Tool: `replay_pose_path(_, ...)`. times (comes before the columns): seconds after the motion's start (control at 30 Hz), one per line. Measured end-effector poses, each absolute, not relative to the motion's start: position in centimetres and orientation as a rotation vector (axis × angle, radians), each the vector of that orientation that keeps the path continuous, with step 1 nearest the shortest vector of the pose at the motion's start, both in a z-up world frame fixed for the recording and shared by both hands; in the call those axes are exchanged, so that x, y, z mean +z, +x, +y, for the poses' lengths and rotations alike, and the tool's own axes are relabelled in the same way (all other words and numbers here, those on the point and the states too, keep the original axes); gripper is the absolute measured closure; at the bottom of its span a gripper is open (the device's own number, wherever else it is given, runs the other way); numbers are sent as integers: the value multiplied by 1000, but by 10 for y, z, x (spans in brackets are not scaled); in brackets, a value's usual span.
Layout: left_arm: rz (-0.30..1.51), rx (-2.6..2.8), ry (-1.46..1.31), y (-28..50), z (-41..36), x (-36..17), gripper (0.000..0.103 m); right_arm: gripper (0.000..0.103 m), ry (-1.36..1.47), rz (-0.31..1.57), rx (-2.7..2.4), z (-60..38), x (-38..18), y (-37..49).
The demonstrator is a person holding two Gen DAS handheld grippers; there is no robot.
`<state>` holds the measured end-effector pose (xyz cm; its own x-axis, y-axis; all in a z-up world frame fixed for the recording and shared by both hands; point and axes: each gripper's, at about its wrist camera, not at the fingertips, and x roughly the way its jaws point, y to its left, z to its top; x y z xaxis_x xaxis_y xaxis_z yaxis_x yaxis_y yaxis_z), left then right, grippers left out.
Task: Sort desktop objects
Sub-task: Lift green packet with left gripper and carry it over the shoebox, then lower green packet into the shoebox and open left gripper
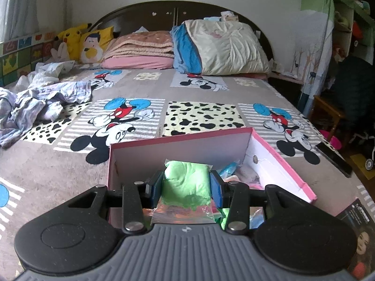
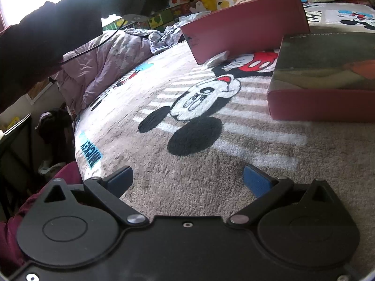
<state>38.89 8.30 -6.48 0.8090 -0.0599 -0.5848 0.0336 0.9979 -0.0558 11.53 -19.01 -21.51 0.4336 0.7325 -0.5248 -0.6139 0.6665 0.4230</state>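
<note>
Gripping a green clay bag (image 1: 186, 182), the left gripper (image 1: 186, 187) hangs over the pink box (image 1: 281, 164).
Right gripper (image 2: 187, 180): fingers spread, empty, above the blanket (image 2: 164, 175).

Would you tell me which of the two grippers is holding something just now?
The left gripper: its jaws are shut on the green bag above the pink box, while the right gripper is open over the blanket.

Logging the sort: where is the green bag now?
In the left wrist view, the green bag is clamped in the left tongs, held over the open pink box on the bed.
</note>
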Motion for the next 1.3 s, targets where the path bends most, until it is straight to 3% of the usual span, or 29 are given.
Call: replay_pose_path(1.3, 791, -10, -84, 443, 80, -118, 62, 1, 139, 708, 865, -189, -218, 112)
